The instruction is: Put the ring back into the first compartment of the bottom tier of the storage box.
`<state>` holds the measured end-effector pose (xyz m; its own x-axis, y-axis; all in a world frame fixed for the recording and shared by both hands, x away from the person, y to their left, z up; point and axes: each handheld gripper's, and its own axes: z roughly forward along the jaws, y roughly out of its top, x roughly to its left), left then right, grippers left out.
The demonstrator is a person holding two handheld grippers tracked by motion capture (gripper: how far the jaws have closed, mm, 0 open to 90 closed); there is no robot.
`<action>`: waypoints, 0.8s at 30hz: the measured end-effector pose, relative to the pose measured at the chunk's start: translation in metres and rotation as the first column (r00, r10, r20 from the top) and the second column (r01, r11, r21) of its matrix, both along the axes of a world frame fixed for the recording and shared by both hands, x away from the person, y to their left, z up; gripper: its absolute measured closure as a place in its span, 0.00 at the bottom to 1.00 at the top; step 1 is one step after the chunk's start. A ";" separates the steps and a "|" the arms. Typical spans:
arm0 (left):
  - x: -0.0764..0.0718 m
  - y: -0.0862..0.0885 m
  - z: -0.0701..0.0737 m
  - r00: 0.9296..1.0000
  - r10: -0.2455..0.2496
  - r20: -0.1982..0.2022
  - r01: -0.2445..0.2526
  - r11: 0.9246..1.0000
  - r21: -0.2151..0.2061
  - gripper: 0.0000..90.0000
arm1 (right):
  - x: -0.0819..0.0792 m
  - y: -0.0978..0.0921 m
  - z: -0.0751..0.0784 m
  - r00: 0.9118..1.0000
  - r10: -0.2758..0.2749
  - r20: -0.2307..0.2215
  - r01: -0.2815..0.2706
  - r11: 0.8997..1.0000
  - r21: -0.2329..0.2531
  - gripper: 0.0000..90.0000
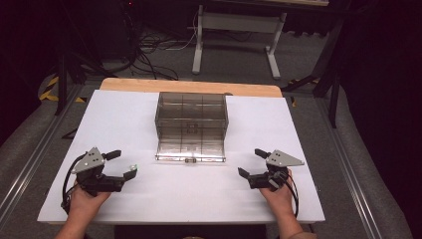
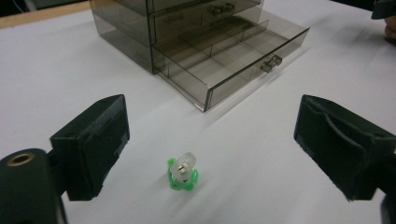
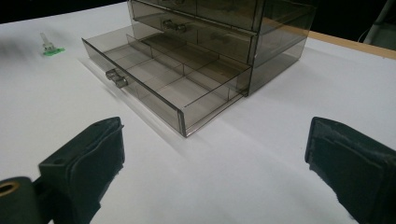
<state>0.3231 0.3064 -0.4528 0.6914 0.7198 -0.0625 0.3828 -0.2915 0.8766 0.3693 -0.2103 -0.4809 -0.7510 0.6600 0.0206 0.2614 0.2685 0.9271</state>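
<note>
Smoke-tinted clear plastic drawer cabinet stands mid-table on the white table sheet, its lowest drawer pulled out toward the person. Upper tiers are cut off at the top edge of both gripper views; whether the drawer's compartments hold anything cannot be made out, they look bare through the tinted walls.

Small clear plastic piece on a bright green base sits on the sheet left of the open drawer, well apart from it. Its exact shape is too small and blurred to tell; in the high view it is a pale speck.

Left gripper: jaws spread wide, nothing between them gripped. In the left gripper view the piece lies between the two jaws, nearer the left one, touching neither.

Right gripper: jaws wide apart, empty, resting low over the sheet right of the drawer, far from the piece.
</note>
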 end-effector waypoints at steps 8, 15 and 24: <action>0.008 0.005 0.000 0.993 0.071 -0.098 -0.071 0.997 0.003 0.26 | 0.000 0.001 0.000 1.000 0.006 -0.003 -0.006 1.000 -0.003 0.06; 0.013 0.001 -0.005 0.985 0.090 -0.146 -0.083 0.995 0.049 0.38 | 0.000 0.002 -0.001 1.000 0.010 -0.007 -0.010 1.000 -0.008 0.06; 0.018 -0.003 -0.010 0.981 0.068 -0.182 -0.052 0.995 0.088 0.54 | 0.001 0.002 -0.001 1.000 0.011 -0.010 -0.012 1.000 -0.008 0.06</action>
